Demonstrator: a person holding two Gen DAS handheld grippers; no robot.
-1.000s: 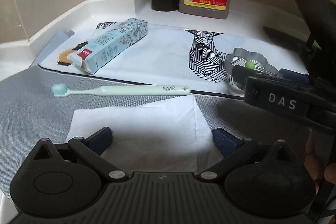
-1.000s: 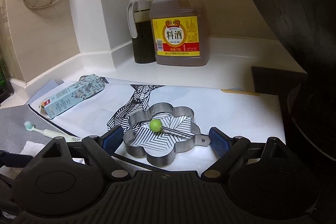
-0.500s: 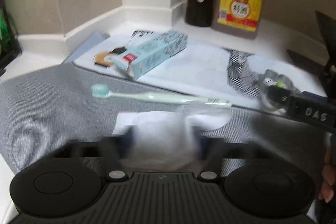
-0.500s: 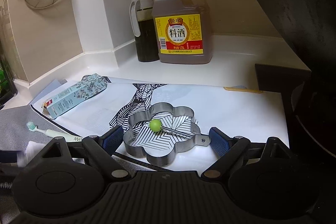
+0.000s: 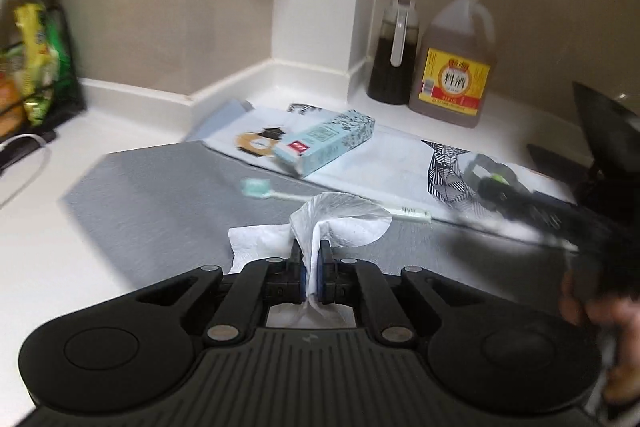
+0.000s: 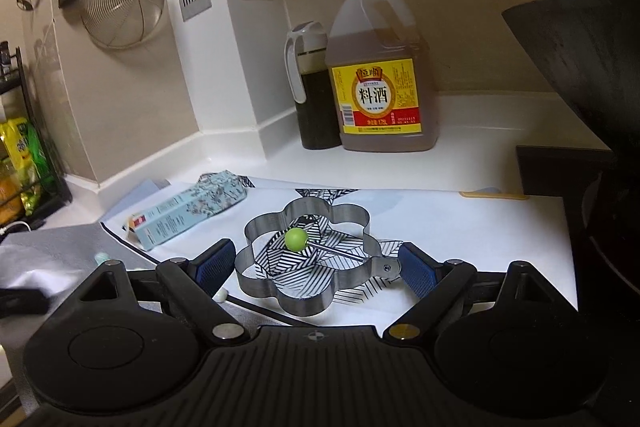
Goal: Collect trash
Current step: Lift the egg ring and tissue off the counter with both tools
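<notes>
My left gripper (image 5: 311, 269) is shut on a white paper tissue (image 5: 340, 221), pinched between its blue pads and lifted off the grey mat (image 5: 160, 195). A pale blue toothpaste box (image 5: 326, 147) lies on the white printed sheet beyond, also seen in the right wrist view (image 6: 186, 217). A mint toothbrush (image 5: 256, 187) lies on the mat. My right gripper (image 6: 312, 269) is open and empty, its fingers either side of a flower-shaped metal ring (image 6: 308, 255) with a green ball (image 6: 296, 239) inside.
A cooking wine jug (image 6: 378, 75) and a dark sauce bottle (image 6: 312, 91) stand at the back by the wall. A black wok (image 6: 592, 67) is at the right. A rack with snack bags (image 5: 36, 59) stands far left. A strainer (image 6: 120, 3) hangs on the wall.
My left gripper closed on the flat tissue and lifted it up and back; the tissue is now bunched. The right gripper stayed open over the metal ring, shifting only slightly.
</notes>
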